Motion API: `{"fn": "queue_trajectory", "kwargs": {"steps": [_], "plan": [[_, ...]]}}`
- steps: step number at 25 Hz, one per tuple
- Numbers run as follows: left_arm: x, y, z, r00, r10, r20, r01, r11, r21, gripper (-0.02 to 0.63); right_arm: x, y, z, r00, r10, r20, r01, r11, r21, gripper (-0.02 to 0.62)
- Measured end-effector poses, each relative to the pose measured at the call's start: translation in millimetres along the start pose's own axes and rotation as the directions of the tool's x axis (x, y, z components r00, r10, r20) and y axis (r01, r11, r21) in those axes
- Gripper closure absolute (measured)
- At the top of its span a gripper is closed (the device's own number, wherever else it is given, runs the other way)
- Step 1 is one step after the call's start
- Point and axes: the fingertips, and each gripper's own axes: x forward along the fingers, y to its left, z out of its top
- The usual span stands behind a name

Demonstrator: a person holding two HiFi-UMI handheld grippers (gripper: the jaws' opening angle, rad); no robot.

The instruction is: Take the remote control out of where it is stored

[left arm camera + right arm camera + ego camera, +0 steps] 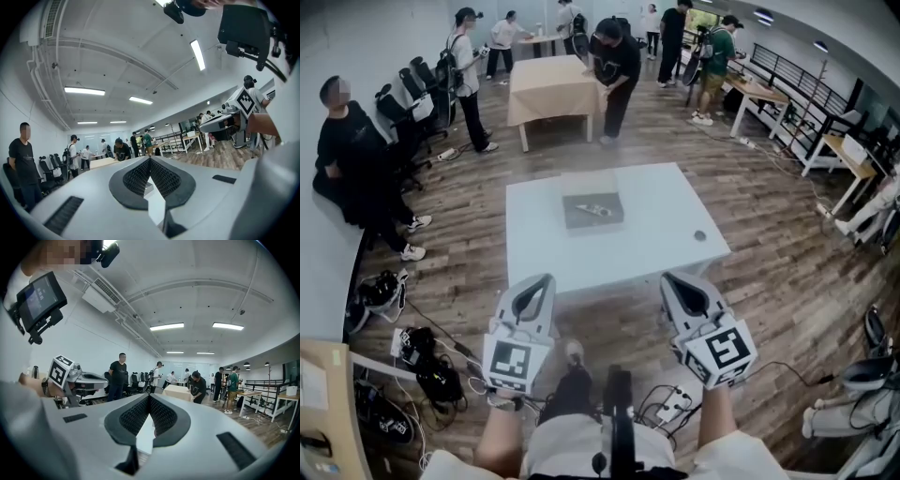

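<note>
The remote control lies as a small pale shape in a shallow grey box near the middle of the white table. Both grippers are held side by side short of the table's near edge, pointing toward it. My left gripper has its jaws closed tip to tip with nothing between them, as the left gripper view also shows. My right gripper is shut and empty too. Neither touches the table or the box.
A small dark round object sits on the table's right side. A cloth-covered table with people around it stands behind. A person is at the left wall. Bags and cables and a power strip lie on the floor nearby.
</note>
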Motion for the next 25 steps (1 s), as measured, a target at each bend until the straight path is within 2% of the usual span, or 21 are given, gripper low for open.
{"fn": "queue_trajectory", "kwargs": {"steps": [12, 25], "plan": [[107, 44, -19, 1.000, -0.023, -0.009, 0.023, 1.000, -0.016, 0.607, 87, -63, -11, 0.999, 0.003, -0.038, -0.003, 1.000, -0.012, 0.597], [233, 124, -42, 0.996, -0.076, -0.039, 0.075, 0.997, -0.027, 0.606, 227, -132, -17, 0.992, -0.003, -0.125, -0.001, 0.999, -0.032, 0.597]]}}
